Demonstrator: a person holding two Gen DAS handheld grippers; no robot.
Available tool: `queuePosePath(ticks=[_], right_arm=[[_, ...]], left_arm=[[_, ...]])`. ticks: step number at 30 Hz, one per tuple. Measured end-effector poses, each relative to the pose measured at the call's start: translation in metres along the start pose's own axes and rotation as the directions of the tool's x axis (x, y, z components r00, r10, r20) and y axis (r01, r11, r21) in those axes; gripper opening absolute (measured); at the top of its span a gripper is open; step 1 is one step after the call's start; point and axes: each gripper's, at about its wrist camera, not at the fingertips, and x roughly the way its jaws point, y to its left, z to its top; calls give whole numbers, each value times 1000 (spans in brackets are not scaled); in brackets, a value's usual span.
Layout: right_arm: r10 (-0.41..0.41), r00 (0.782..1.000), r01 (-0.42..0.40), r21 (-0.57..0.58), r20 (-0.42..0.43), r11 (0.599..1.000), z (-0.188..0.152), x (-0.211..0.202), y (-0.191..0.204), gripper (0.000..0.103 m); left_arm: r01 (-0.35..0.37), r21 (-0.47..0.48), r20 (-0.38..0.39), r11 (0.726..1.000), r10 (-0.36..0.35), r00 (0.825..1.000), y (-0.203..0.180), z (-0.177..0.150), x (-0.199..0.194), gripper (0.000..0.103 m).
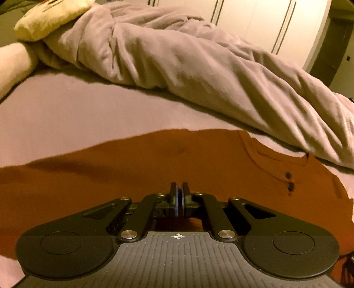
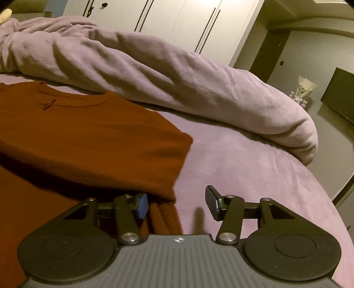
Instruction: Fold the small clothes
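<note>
A rust-brown shirt [image 1: 154, 159] lies flat on the lilac bed sheet [image 1: 55, 115], its collar and buttons at the right. My left gripper [image 1: 179, 188] is shut and hovers over the shirt; I see no cloth between its pads. In the right wrist view the shirt [image 2: 88, 133] lies at the left, folded over, its near corner and ribbed hem [image 2: 159, 217] by my left finger. My right gripper [image 2: 176, 205] is open, straddling that hem edge, with nothing held.
A rolled lilac duvet [image 1: 199, 66] [image 2: 177, 77] lies across the bed behind the shirt. A cream pillow [image 1: 50, 17] is at the far left. White wardrobe doors [image 2: 177, 22] stand behind. The bed's edge [image 2: 331, 188] curves at the right, floor beyond.
</note>
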Motion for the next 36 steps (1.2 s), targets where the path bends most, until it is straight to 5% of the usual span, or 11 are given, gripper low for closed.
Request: queuePosePath(ticks=[3, 6, 10, 15, 21, 30, 34, 36], right_arm=[[-29, 1000, 29, -18, 9, 999, 0, 1, 8, 58], [-29, 1000, 30, -45, 10, 999, -4, 0, 13, 59], [-10, 1000, 11, -43, 5, 999, -4, -4, 10, 60], [-11, 1000, 12, -66, 14, 998, -8, -11, 13, 60], [-27, 999, 29, -97, 21, 995, -7, -14, 19, 60], [-32, 999, 34, -120, 21, 992, -8, -15, 21, 61], [-17, 1000, 20, -141, 19, 990, -9, -14, 19, 64], [4, 1000, -2, -141, 11, 990, -8, -16, 15, 64]], left_arm=[[-44, 17, 9, 999, 44, 999, 5, 2, 4, 1], [45, -21, -57, 999, -46, 997, 13, 0, 4, 3], [76, 5, -94, 997, -75, 993, 12, -12, 3, 31], [123, -37, -113, 992, -127, 985, 10, -16, 6, 23], [87, 42, -101, 995, -82, 992, -7, -17, 9, 7], [-25, 83, 40, 996, 21, 999, -7, -1, -9, 7], [-80, 110, -50, 991, 86, 995, -3, -9, 9, 9], [-77, 107, -20, 991, 79, 997, -1, -12, 1, 14]])
